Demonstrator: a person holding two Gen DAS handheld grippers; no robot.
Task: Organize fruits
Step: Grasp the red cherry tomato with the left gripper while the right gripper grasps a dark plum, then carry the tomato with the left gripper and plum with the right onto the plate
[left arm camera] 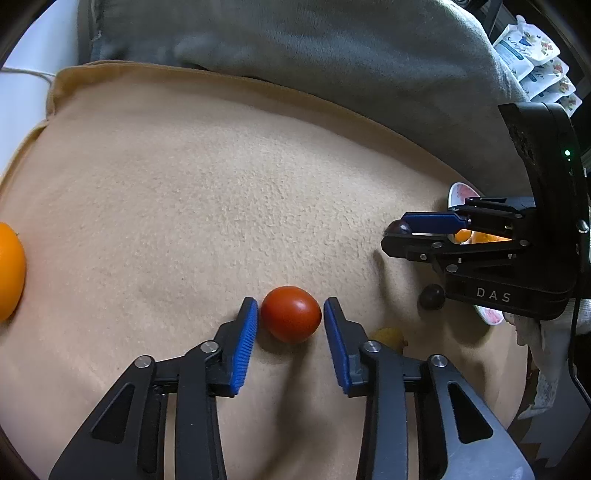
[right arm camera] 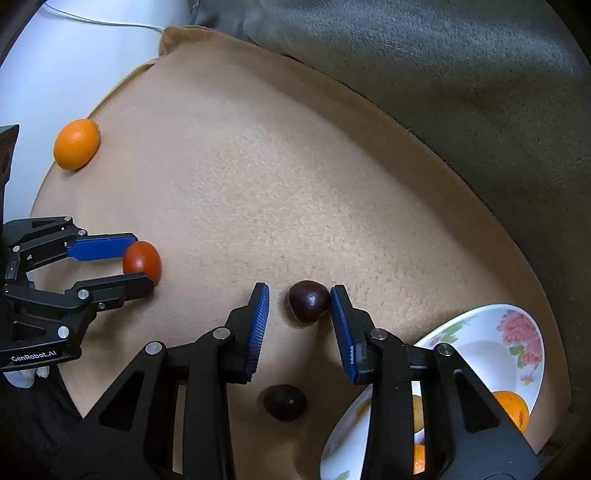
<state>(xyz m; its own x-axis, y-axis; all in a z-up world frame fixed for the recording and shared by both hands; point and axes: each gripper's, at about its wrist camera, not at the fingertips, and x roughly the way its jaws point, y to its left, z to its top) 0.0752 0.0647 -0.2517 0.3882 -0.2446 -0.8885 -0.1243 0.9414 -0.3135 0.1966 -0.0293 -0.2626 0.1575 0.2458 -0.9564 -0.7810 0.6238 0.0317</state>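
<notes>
A red tomato [left arm camera: 291, 314] lies on the tan blanket [left arm camera: 184, 184] between the blue pads of my left gripper [left arm camera: 290, 306]. The pads stand a hair off each side of it, so the gripper is open. Seen from the right wrist, the left gripper [right arm camera: 142, 264] brackets the tomato [right arm camera: 142, 260]. My right gripper [right arm camera: 299, 295] is open around a dark round fruit [right arm camera: 308, 301]; its right pad touches the fruit and a gap shows on the left. A second dark fruit [right arm camera: 284, 402] lies nearer, under the fingers. An orange [right arm camera: 77, 144] rests far left.
A flowered white bowl [right arm camera: 517, 332] at the lower right holds orange fruit [right arm camera: 513, 408]. A grey blanket [left arm camera: 332, 55] is heaped along the far edge. Snack packets [left arm camera: 535, 62] are stacked at the upper right. A white surface with a cable [right arm camera: 92, 22] lies beyond the blanket's left corner.
</notes>
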